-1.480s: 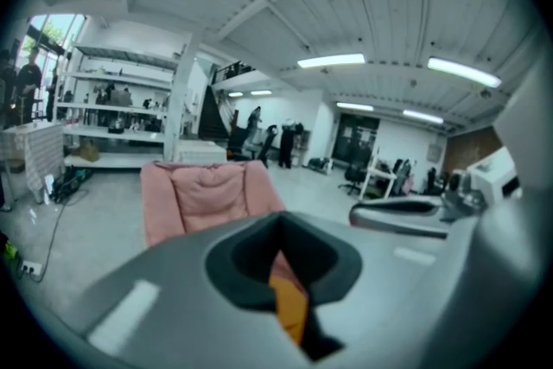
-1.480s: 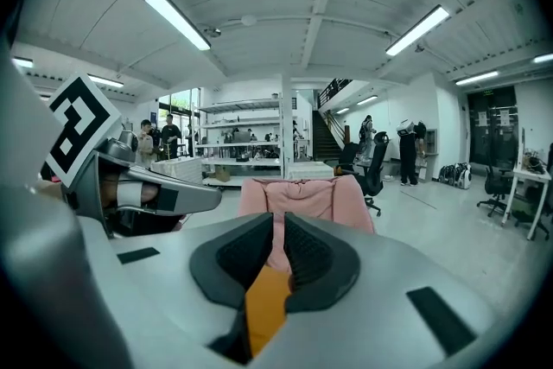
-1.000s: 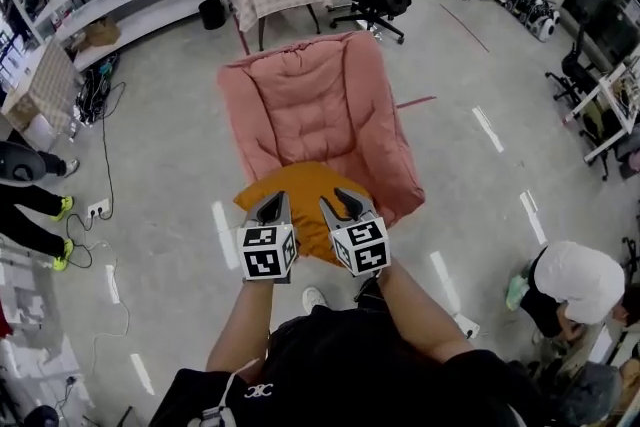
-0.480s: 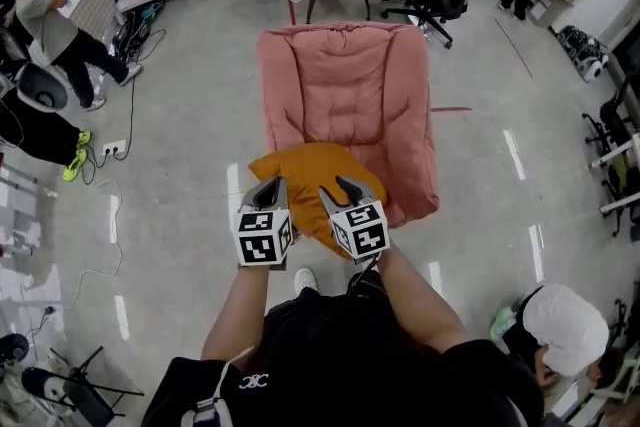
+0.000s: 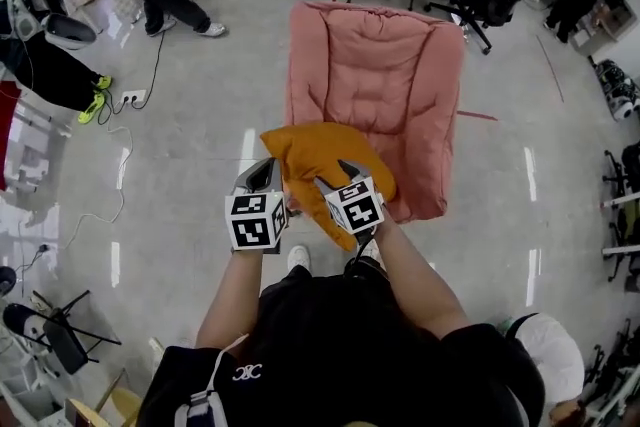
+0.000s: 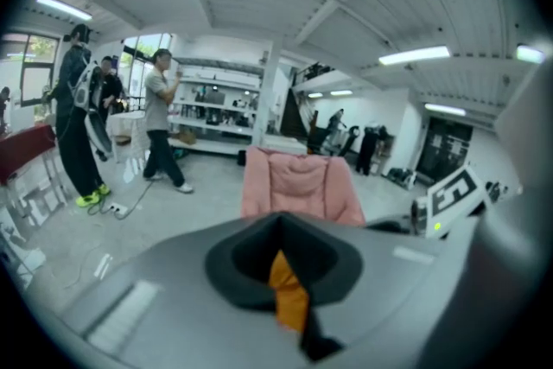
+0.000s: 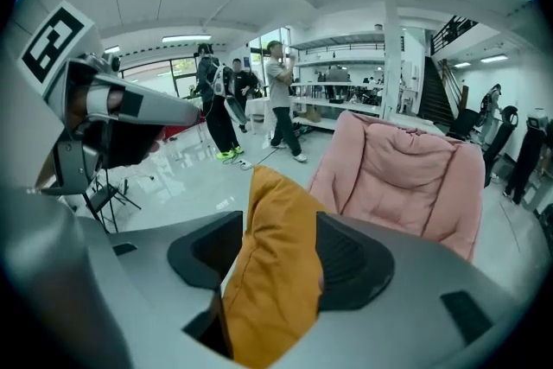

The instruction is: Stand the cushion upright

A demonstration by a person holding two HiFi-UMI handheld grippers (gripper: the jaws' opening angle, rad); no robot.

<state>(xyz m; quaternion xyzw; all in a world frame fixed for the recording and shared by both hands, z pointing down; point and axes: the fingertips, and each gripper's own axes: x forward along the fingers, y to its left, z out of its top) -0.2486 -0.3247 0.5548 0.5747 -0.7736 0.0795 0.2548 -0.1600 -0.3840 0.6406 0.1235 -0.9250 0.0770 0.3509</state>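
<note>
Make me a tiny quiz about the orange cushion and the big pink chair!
1. True or false: the chair is blue.
2. What is the left tool pinching? A) the cushion B) a ball C) a teddy
3. Fill in: the cushion's colour is ____.
Key: 1 false, it is pink. 2 A. 3 orange.

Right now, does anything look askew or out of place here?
The orange cushion hangs crumpled and tilted over the pink chair's front edge, not standing. The left gripper pinches only a thin fold; the right gripper's fingers have just been opening, with the cushion bulging between them. Nothing looks spilled or damaged.
</note>
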